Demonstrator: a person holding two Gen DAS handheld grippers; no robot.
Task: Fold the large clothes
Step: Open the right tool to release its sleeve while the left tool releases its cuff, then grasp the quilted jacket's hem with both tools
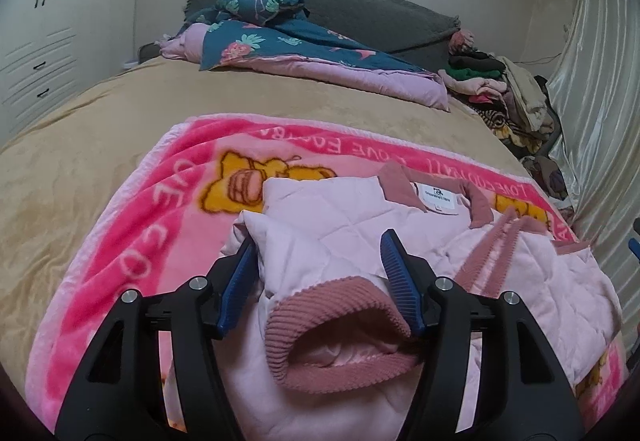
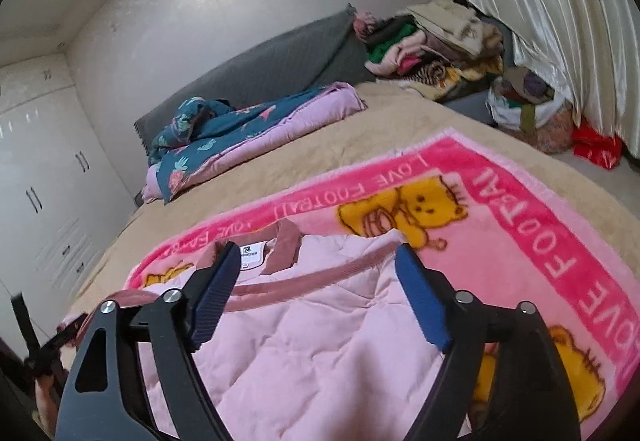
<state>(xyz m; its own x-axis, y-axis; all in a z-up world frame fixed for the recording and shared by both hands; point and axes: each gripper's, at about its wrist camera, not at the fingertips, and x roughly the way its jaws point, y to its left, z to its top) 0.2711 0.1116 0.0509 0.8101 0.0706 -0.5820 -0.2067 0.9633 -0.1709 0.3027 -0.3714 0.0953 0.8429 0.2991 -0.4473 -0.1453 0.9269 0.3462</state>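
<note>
A pale pink quilted jacket (image 1: pixel 344 225) with dusty-rose ribbed trim lies on a pink cartoon blanket (image 1: pixel 132 241) on the bed. Its white neck label (image 1: pixel 440 199) faces up. My left gripper (image 1: pixel 320 253) is open above a folded-in sleeve, whose ribbed cuff (image 1: pixel 332 325) lies between the jaws. In the right wrist view the jacket (image 2: pixel 320 341) fills the foreground, collar (image 2: pixel 286 247) toward the headboard. My right gripper (image 2: pixel 320 261) is open over the jacket body, holding nothing.
The bed has a tan cover (image 1: pixel 120 113). A teal floral quilt (image 1: pixel 288 37) lies bunched at the grey headboard (image 1: pixel 360 13). A pile of clothes (image 2: pixel 432 45) and bags (image 2: pixel 532 105) sit by the curtain (image 2: pixel 560 1). White wardrobes (image 1: pixel 44 41) stand left.
</note>
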